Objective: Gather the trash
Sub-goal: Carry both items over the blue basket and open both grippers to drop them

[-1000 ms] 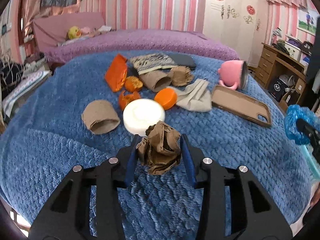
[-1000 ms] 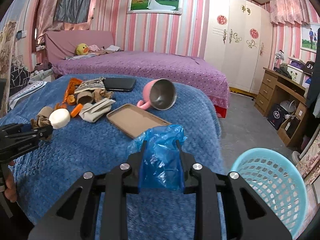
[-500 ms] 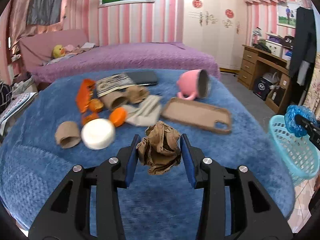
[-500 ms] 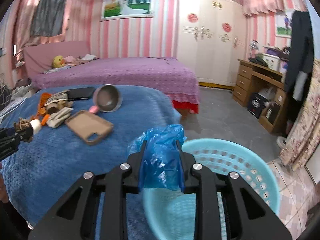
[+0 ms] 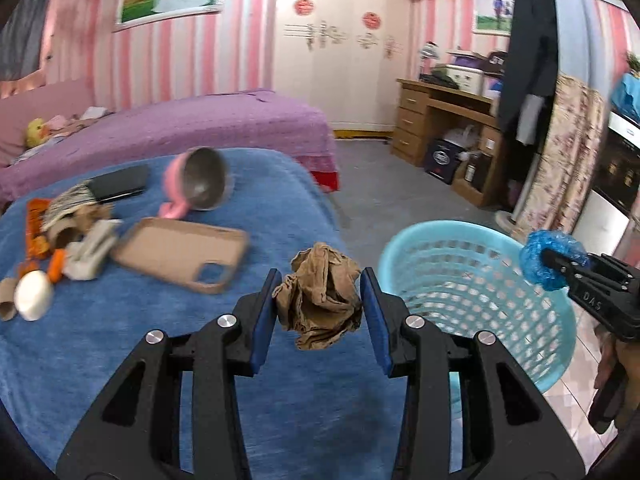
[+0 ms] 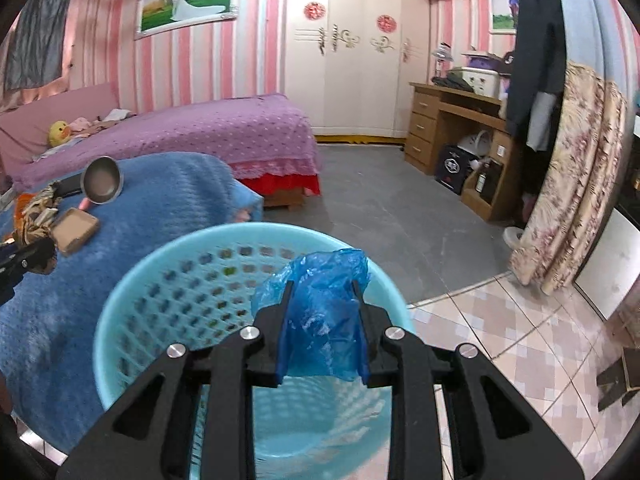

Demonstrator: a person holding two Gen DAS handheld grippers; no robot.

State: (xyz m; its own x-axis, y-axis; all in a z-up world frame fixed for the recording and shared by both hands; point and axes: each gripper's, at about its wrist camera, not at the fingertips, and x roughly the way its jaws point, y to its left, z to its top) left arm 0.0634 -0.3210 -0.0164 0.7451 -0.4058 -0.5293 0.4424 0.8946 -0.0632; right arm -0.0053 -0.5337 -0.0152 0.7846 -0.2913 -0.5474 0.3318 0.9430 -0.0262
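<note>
A crumpled brown paper wad (image 5: 320,296) is pinched between the blue pads (image 5: 262,322) of the left gripper (image 5: 320,316), the jaws being drawn in only as far as the wad's width, and it is held above the blue quilt (image 5: 100,360) just short of the light blue basket (image 5: 480,272). A scrunched blue plastic bag (image 6: 320,312) is clamped in the right gripper (image 6: 322,328), whose jaws are closed narrowly on it, and it is seen over the open mouth of the basket (image 6: 168,292). The step in hand is judged to be the dropping of both pieces into the basket. It would be done well if the bag were released only once it sits well inside the rim rather than near the edge, since such light film is likely to cling to a pad or drift; a full opening of the jaws and a slight lowering would help. The wad should be carried clear of the near rim before it is let go, and the 2 grippers should be kept apart over the opening so that neither is struck. On the quilt, a brown phone case (image 5: 180,252), a pink cup (image 5: 196,188) and other small scraps are left for later, some of which may not be trash.
</note>
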